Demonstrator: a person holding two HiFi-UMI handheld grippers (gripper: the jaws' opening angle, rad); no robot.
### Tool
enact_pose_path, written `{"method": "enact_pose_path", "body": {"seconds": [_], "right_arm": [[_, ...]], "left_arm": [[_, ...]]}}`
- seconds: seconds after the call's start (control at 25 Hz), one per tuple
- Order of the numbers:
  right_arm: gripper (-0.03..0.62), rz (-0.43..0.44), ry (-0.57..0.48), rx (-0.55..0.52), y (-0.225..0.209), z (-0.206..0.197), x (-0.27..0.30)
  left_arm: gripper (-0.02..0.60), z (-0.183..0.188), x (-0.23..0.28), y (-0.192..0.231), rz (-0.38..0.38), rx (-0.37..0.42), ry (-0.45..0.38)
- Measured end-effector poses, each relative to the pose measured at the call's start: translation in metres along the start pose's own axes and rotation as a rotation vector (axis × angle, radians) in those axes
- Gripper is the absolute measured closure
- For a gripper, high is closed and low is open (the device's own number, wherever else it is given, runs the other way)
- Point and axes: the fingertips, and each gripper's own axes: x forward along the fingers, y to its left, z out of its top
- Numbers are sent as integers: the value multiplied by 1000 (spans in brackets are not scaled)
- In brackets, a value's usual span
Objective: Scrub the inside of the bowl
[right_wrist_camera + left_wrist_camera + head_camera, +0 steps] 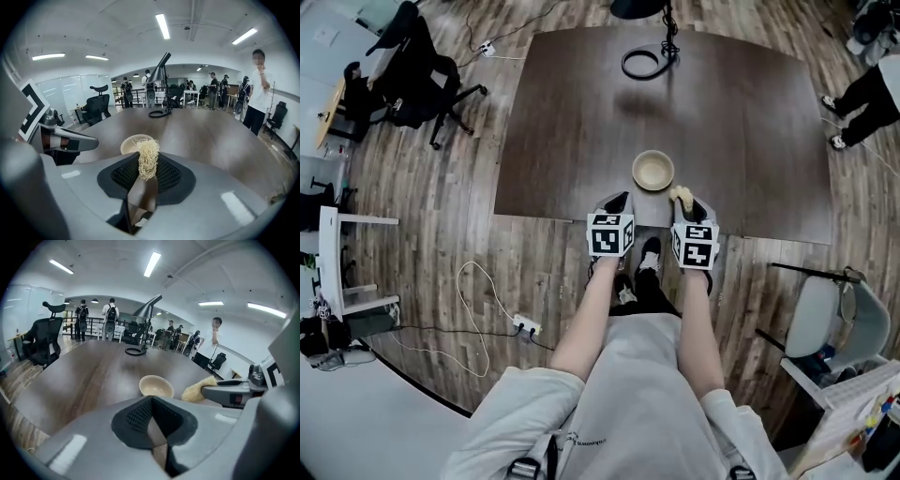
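The bowl sits upright on the table. Just right of the bowl, the right claw pinches a pale fibrous scrubber. Left of it, the left claw is closed and empty.

A dark wooden table stands on a plank floor, with a black lamp at its far end. A black office chair sits left, a power strip lies nearby, and people with backpacks stand beyond.
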Motion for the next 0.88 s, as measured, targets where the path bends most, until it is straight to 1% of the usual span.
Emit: {"method": "enact_pose_path", "body": {"seconds": [0.12,0.24,0.48,0.68,0.88], "right_arm": [[479,-1,34,17,17,-12,-11],[479,-1,63,6,35,-22,-21],[479,-1,77,-7,52,-39,-38],[479,-7,84,-28,63,-42,-43],[479,-18,73,-14,63,-42,-51]], "left_arm": [[580,-13,-13,-9,-6,-24,8],[580,-22,-25,-14,-21,-27,16],[580,-35,-42,-19,-54,-39,9],[580,-41,-53,-18,-66,-16,9],[580,-45,-60,-20,-78,15,20]]}}
